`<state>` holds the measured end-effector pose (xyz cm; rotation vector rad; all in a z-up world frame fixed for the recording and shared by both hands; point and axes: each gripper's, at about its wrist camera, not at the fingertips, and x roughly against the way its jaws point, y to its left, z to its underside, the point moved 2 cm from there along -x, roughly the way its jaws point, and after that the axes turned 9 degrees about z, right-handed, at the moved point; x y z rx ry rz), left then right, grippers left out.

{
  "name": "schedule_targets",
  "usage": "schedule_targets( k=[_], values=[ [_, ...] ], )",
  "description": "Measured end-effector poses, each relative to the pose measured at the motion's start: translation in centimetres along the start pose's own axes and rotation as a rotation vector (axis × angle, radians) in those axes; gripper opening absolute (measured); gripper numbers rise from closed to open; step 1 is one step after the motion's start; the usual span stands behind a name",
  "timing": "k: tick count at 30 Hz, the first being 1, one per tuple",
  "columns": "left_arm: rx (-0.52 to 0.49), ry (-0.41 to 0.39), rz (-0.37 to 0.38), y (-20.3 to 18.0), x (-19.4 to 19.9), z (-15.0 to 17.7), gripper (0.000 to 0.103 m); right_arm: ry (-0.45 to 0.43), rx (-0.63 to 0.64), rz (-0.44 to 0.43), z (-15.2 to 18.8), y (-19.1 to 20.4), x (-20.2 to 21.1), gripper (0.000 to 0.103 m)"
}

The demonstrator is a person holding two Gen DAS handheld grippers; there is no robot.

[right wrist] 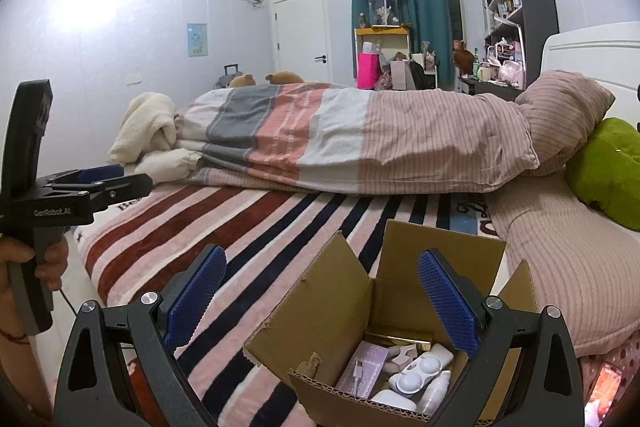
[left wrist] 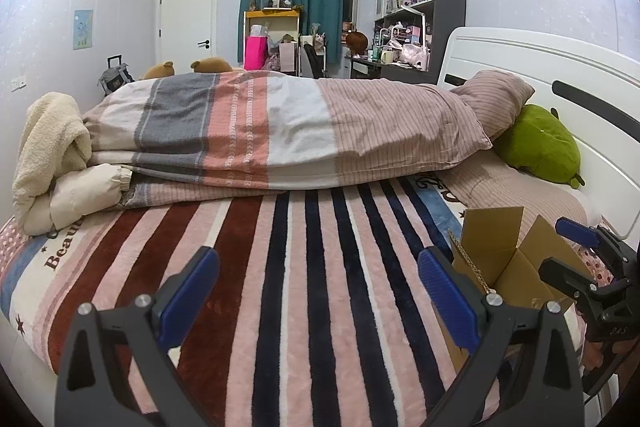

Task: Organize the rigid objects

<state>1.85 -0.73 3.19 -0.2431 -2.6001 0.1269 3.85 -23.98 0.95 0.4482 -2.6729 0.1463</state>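
Both grippers spread wide, nothing held. Left gripper point(left wrist: 319, 291) hovering over bare striped blanket point(left wrist: 280, 267) near the bed's front edge, probably idle for want of anything loose there to collect. Further right, cardboard box point(right wrist: 320, 311) standing at the front right corner of the bed, flaps up so the mouth stays free. Inside, already gathered: lilac card point(right wrist: 362, 367), white lens case point(right wrist: 416, 373), small white bottles point(right wrist: 434, 389). Right gripper point(right wrist: 322, 295) poised directly above that opening, seemingly ready for another reach in. Beyond, green plush point(right wrist: 608, 171) against the headboard, soft, so likely no part of the job.
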Motion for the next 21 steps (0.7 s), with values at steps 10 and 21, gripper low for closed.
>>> schedule_targets(
  k=[10,21],
  values=[
    [-0.006,-0.002,0.005,-0.36,0.01,0.05,0.099,-0.001,0.0,0.002,-0.02,0.03,-0.03,0.097],
    [-0.012,-0.003,0.009,-0.85,0.02,-0.17,0.099,-0.002,0.0,0.001,-0.06,-0.05,-0.05,0.097]
  ],
)
